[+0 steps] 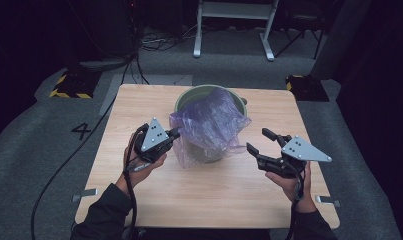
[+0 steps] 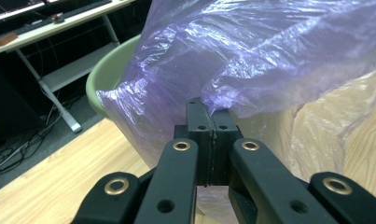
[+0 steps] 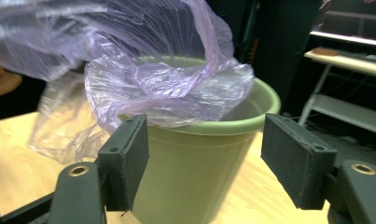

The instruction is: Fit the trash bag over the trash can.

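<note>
A light green bin [image 1: 189, 97] stands at the middle back of the wooden table [image 1: 214, 195]. A thin purple plastic bag [image 1: 209, 125] is draped loosely over it and down its front. At the bin's left, my left gripper [image 1: 175, 133] is shut on the bag's edge. In the left gripper view its jaws [image 2: 212, 114] meet with the bag's film [image 2: 251, 51] pinched at their tip, the bin's rim [image 2: 111, 70] behind. My right gripper [image 1: 256, 139] is open just right of the bin. In the right gripper view its jaws [image 3: 209, 158] stand wide before the bin's wall [image 3: 195, 177], clear of the bag [image 3: 167, 88].
Both hands come in over the table's front half. Metal brackets [image 1: 85, 194] sit at the table's front corners. Beyond the table lie grey carpet, a white desk frame [image 1: 234, 25], cables and yellow-black striped stand bases [image 1: 69, 86].
</note>
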### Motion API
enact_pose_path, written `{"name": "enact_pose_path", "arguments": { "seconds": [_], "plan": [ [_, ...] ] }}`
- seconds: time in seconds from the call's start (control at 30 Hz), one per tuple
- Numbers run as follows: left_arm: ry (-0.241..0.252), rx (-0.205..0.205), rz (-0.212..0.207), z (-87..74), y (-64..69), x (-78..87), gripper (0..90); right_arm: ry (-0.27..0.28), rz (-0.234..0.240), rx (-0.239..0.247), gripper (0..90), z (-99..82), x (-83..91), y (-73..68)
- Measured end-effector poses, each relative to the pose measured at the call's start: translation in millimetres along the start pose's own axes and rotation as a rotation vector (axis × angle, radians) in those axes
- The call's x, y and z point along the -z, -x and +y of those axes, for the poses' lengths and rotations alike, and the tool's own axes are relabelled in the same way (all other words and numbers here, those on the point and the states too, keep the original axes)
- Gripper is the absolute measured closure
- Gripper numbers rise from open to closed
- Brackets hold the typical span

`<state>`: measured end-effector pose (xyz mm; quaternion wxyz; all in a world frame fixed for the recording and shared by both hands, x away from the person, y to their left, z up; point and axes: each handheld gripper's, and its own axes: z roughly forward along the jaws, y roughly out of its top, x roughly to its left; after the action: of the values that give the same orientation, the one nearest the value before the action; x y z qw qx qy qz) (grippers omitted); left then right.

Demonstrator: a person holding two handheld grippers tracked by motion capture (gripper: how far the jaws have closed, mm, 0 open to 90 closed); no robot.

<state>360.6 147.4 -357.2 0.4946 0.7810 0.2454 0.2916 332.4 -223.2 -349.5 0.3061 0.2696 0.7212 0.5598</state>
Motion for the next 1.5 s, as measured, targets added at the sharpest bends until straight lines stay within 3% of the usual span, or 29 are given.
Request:
{"name": "enact_pose_path", "arguments": {
  "seconds": [0.1, 0.3, 0.6, 0.73, 0.8, 0.9, 0.97, 1.0, 1.1, 1.2, 1.33, 1.5],
  "plan": [
    [-0.007, 0.009, -0.002, -4.9, -1.2, -1.5, 89.6, 0.001, 0.027, -0.025, 32.2, -1.2, -4.1, -1.3],
    [-0.010, 0.025, -0.009, -12.0, -2.6, -5.2, 89.6, 0.003, 0.074, 0.002, 28.5, 0.4, -12.0, -13.5],
    [-0.015, 0.013, -0.038, -14.0, 6.0, -10.2, 89.5, -0.045, 0.093, 0.007, 27.3, -7.3, -32.7, -27.9],
    [-0.011, 0.015, -0.046, -14.0, 6.8, -11.2, 89.4, -0.045, 0.086, 0.035, 44.9, -8.9, -38.7, -32.8],
    [-0.007, 0.016, -0.048, -13.8, 7.7, -10.7, 89.0, -0.050, 0.078, 0.064, 63.0, -10.2, -41.2, -33.9],
    [0.002, 0.012, -0.050, -13.3, 7.8, -8.9, 87.9, -0.054, 0.066, 0.102, 77.4, -13.1, -42.8, -35.3],
    [0.003, 0.015, -0.051, -13.0, 7.3, -7.3, 87.1, -0.045, 0.089, 0.091, 81.5, -14.6, -42.7, -33.6],
    [0.003, 0.015, -0.051, -13.0, 7.3, -7.3, 87.1, -0.046, 0.101, 0.080, 81.0, -14.9, -42.4, -32.6],
    [0.006, 0.017, -0.051, -12.8, 6.6, -5.8, 87.5, -0.040, 0.121, 0.059, 63.9, -15.2, -38.4, -30.3],
    [0.002, 0.017, -0.053, -13.0, 6.7, -6.2, 87.6, -0.035, 0.138, 0.091, 50.8, -16.8, -29.7, -32.1],
    [0.001, 0.017, -0.056, -13.2, 7.8, -7.3, 87.8, -0.043, 0.163, 0.085, 42.3, -21.6, -20.6, -31.1],
    [-0.003, 0.011, -0.057, -12.8, 8.8, -9.1, 88.0, -0.021, 0.230, 0.068, 33.4, -22.6, -10.8, -34.1]
  ]
}}
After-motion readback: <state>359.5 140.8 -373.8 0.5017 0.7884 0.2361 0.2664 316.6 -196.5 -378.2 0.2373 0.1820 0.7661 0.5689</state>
